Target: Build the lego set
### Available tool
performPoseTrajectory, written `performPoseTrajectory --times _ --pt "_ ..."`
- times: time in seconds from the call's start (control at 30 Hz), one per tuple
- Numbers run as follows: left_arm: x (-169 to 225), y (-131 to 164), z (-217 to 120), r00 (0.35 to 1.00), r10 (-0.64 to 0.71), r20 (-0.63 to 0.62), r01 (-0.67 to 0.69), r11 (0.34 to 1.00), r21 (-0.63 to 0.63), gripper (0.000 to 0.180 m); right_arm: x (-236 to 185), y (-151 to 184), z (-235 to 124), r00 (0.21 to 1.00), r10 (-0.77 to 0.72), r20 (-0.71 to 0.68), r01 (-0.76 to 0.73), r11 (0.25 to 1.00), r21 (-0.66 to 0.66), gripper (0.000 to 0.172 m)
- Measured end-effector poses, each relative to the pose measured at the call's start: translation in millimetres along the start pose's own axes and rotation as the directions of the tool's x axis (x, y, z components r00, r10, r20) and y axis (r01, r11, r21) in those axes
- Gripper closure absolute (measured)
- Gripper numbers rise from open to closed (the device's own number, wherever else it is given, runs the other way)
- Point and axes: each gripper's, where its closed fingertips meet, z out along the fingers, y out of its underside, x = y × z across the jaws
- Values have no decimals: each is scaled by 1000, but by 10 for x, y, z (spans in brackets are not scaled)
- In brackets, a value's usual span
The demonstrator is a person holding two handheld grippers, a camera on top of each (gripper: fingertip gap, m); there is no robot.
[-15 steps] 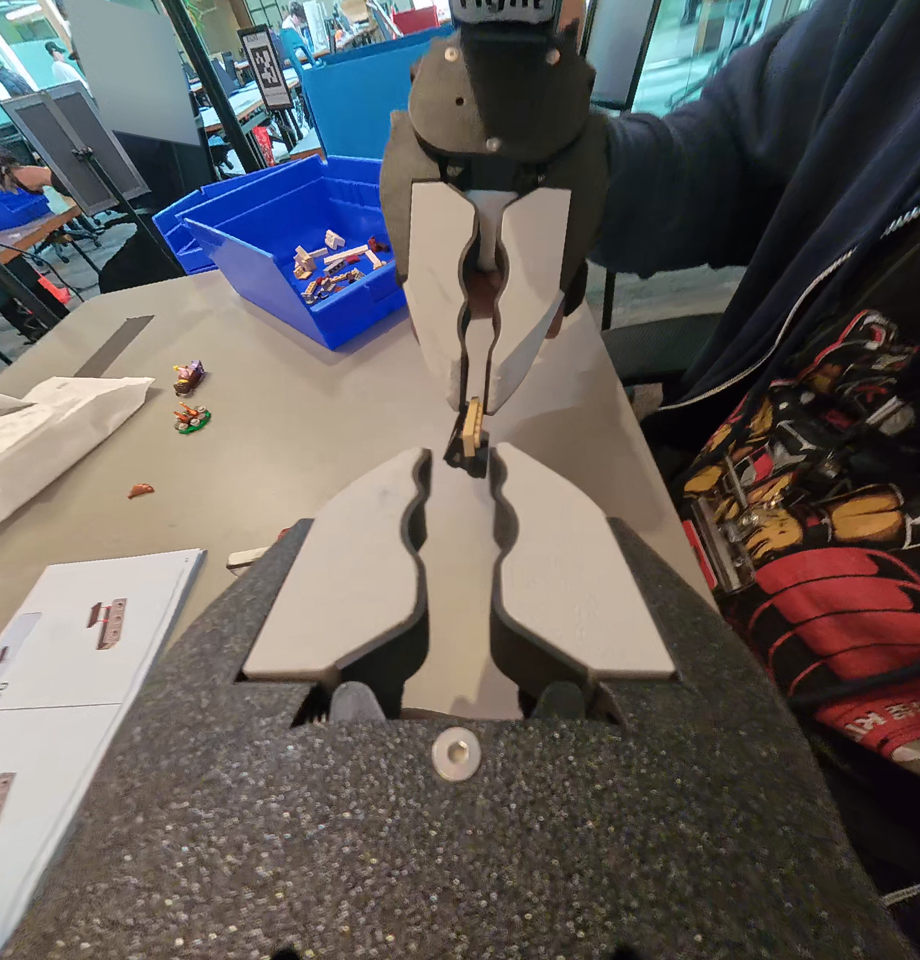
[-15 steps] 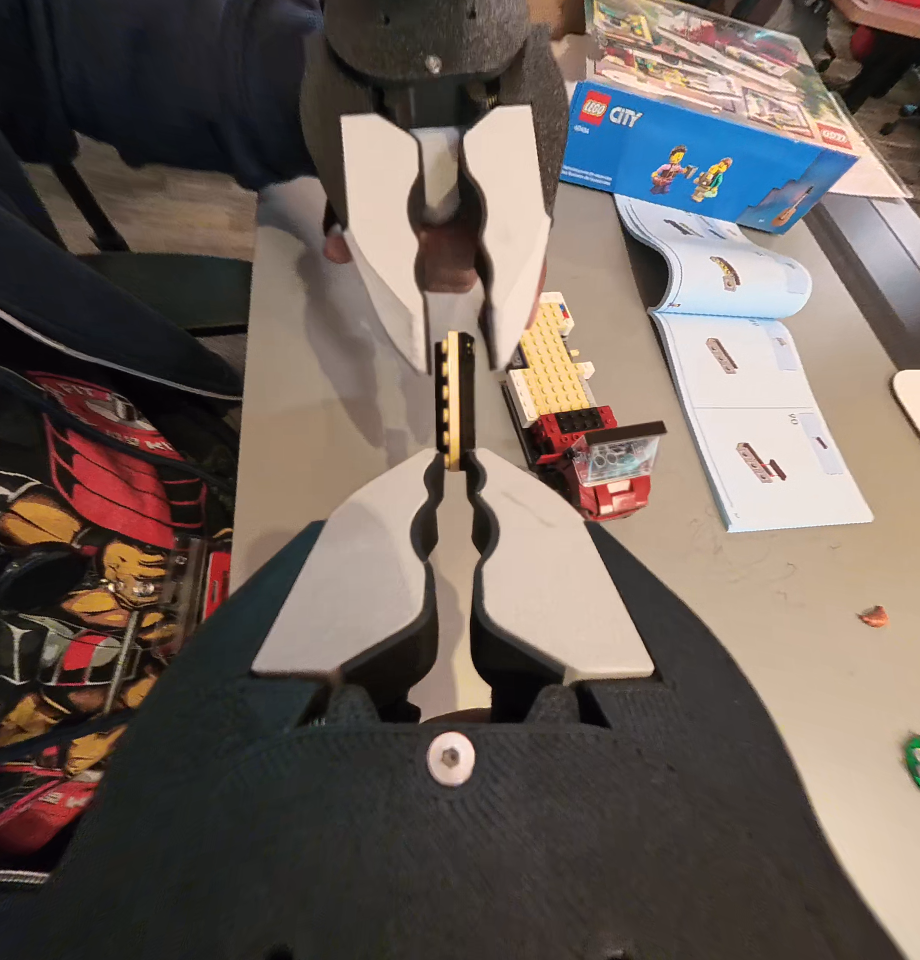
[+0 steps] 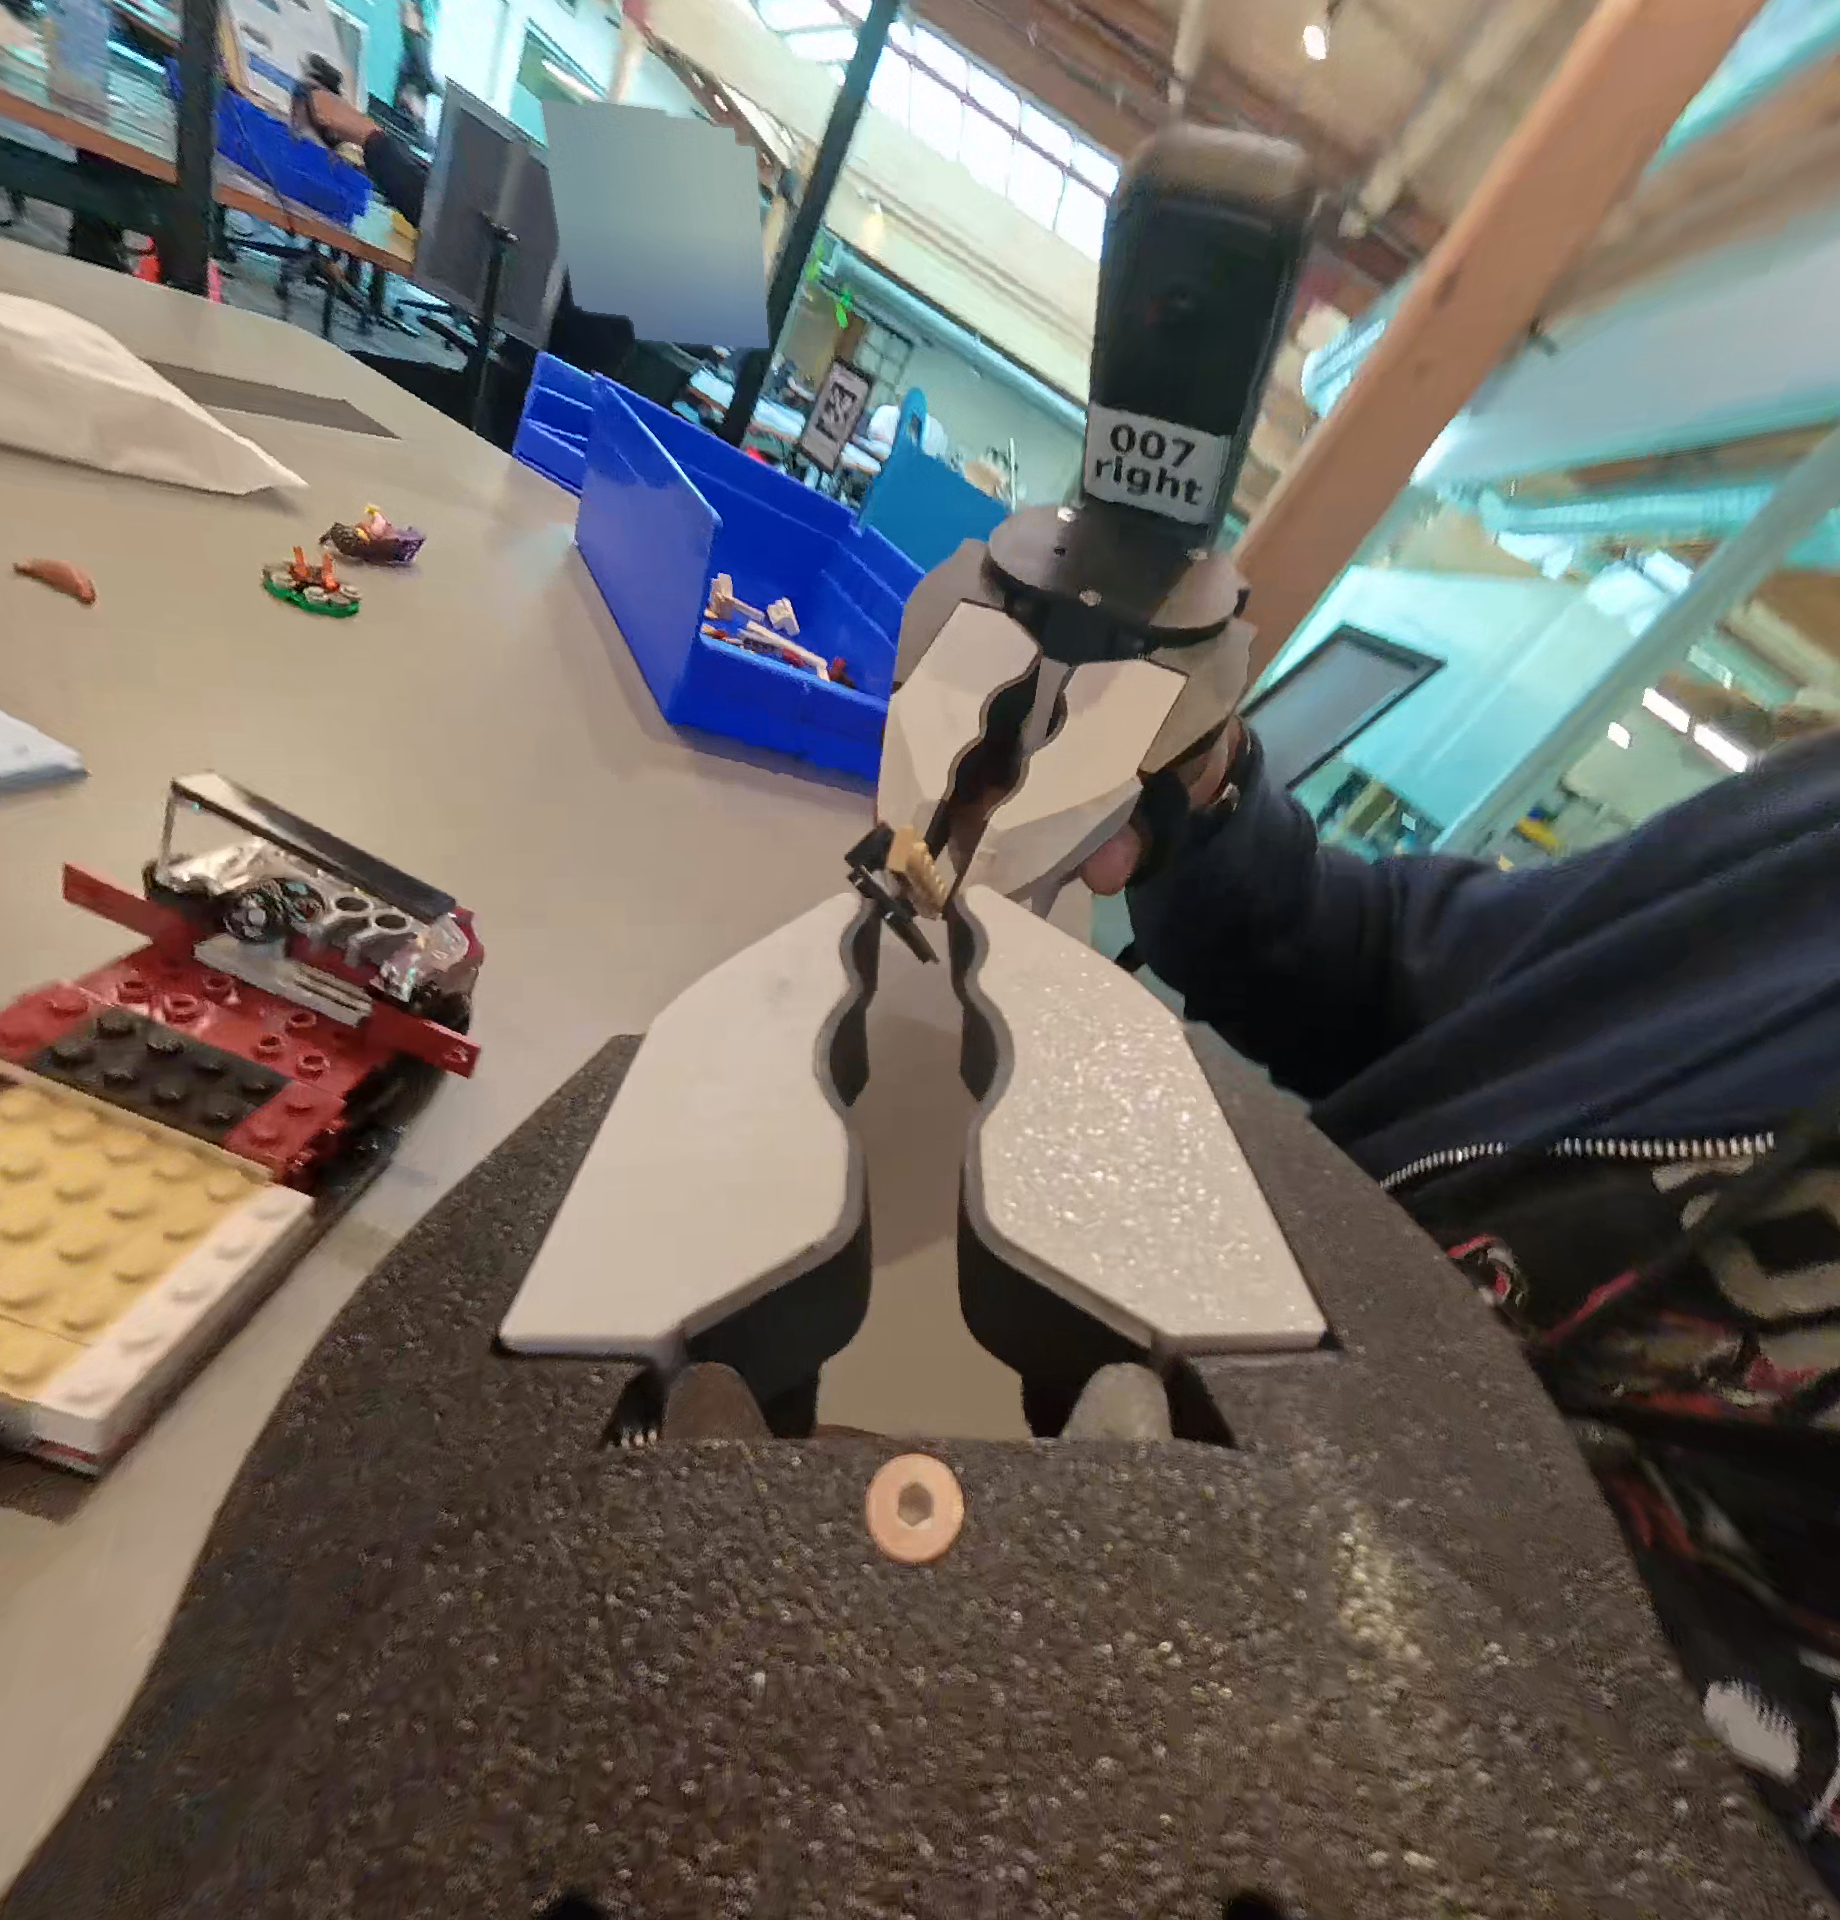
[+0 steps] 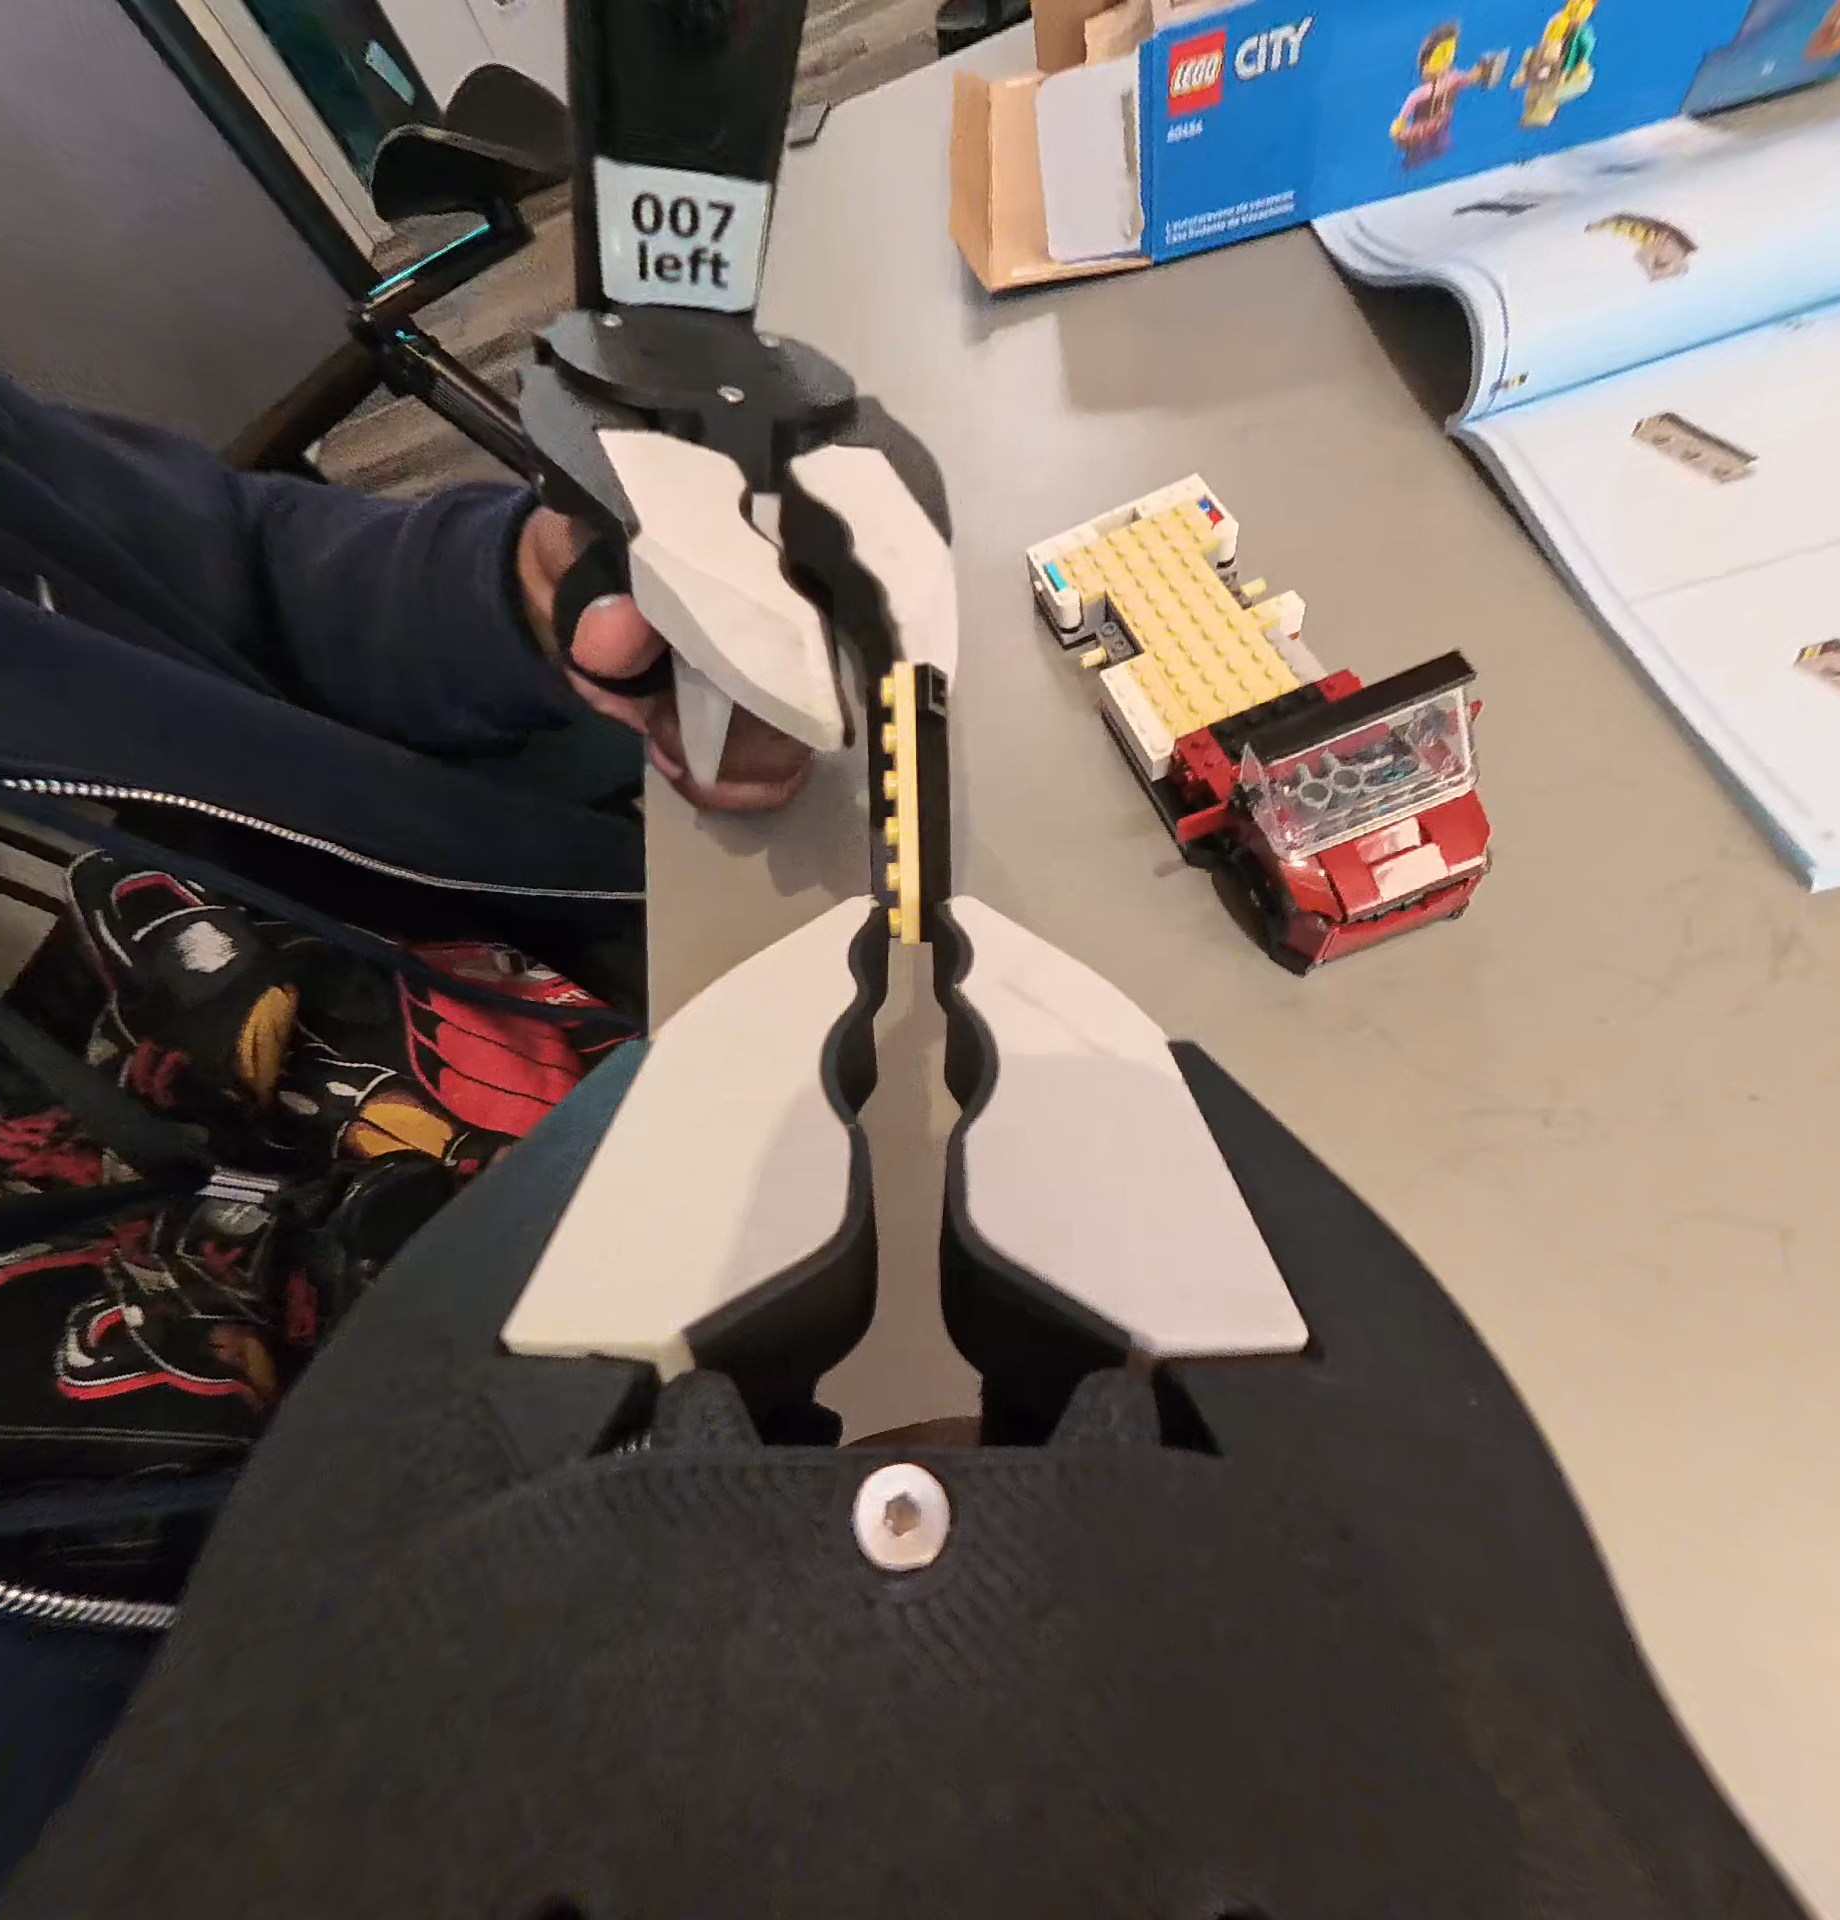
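Left to right across the grey bench (image 4: 1518,1195):

A white paper bag (image 3: 95,405) lies at the far left edge in the left wrist view. Near it sit a small brown piece (image 3: 59,580), a green-based mini build (image 3: 313,587) and a purple mini build (image 3: 376,538).

A partly built toy truck (image 4: 1280,727), with tan studded bed, red cab and clear windscreen, rests on the bench out from the person's edge.

A blue bin (image 3: 760,613) with loose pieces stands farther back. A blue toy-set box (image 4: 1415,114) and an open instruction booklet (image 4: 1674,468) lie toward the far right corner in the right wrist view.

Left gripper (image 3: 900,914): jaws narrowly apart, tips at the far end of a tan-and-black plate assembly (image 4: 911,800), which is held in the air above the bench's near edge. The black part lies between the tips; firm contact of both pads cannot be confirmed.

Right gripper (image 4: 905,920): jaws nearly closed, both fingertips (image 4: 973,935) pressed against the near end of the same assembly, which it holds on edge, studs facing left.

A person's dark blue sleeve (image 3: 1518,956) lies behind the right gripper.
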Motion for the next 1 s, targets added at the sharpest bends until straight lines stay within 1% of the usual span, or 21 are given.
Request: performPoseTrajectory --times 0.13,0.27,0.4,0.53,0.63,0.8,1.0 --pt "-42 8 23 992 -117 38 113 989 98 174 15 35 15 1000 22 -11 -22 999 -34 164" --pt "-38 24 32 979 -200 47 191 970 153 174 11 66 25 999 32 -24 -34 998 -61 164" --pt "-19 43 14 978 -199 69 185 968 167 172 -15 58 23 999 41 -15 -42 997 -63 164" --pt "7 83 11 978 -187 88 172 973 151 168 -30 50 29 998 57 -6 -57 996 -64 164" --pt "1 125 15 972 -211 106 196 971 139 167 -27 35 27 998 69 -8 -70 996 -56 164" --pt "29 146 47 964 -248 99 231 960 155 167 -63 38 38 998 67 -5 -67 996 -59 164" --pt "10 126 71 943 -319 90 295 932 212 175 -68 44 36 998 46 -31 -48 996 -77 164"
